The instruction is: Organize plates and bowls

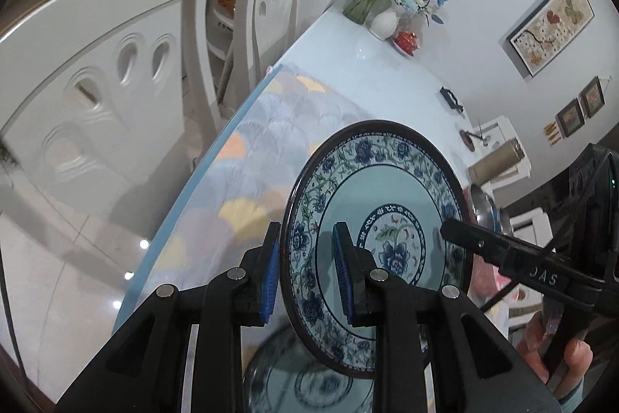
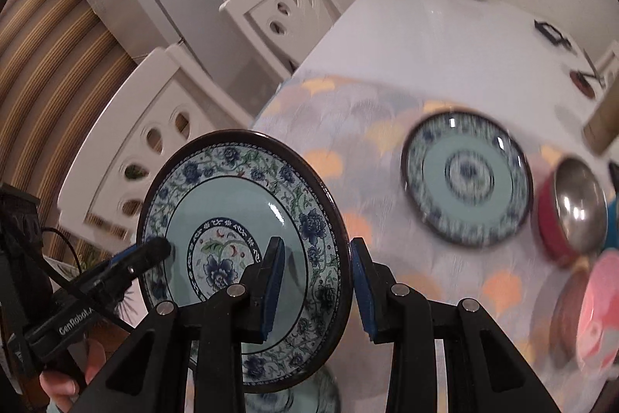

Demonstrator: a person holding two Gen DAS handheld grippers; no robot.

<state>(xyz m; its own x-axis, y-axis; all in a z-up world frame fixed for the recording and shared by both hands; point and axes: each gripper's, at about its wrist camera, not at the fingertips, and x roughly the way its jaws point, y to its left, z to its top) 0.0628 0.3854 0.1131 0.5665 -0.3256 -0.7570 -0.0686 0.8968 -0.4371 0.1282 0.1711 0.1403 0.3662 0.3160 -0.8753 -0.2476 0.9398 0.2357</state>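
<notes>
Plate point(image 1: 371, 242) with blue floral rim is off the table, tilted near vertical, above the patterned tablecloth point(image 1: 247, 149). Left gripper point(image 1: 307, 273) straddles plate's left rim: jaws part open, one blue pad behind the rim, other on the face; contact looks close, can't confirm a firm clamp. Right gripper point(image 2: 317, 287) straddles the opposite rim, same setup, jaws part open with a visible gap on the outer pad. Below the held plate, another matching plate point(image 1: 309, 382) lies flat. Right of the held plate in the right wrist view: third matching plate point(image 2: 466, 180) flat on the cloth, then steel-lined red bowl point(image 2: 572, 208), pink bowl point(image 2: 595, 312) nearer the camera, blurred.
</notes>
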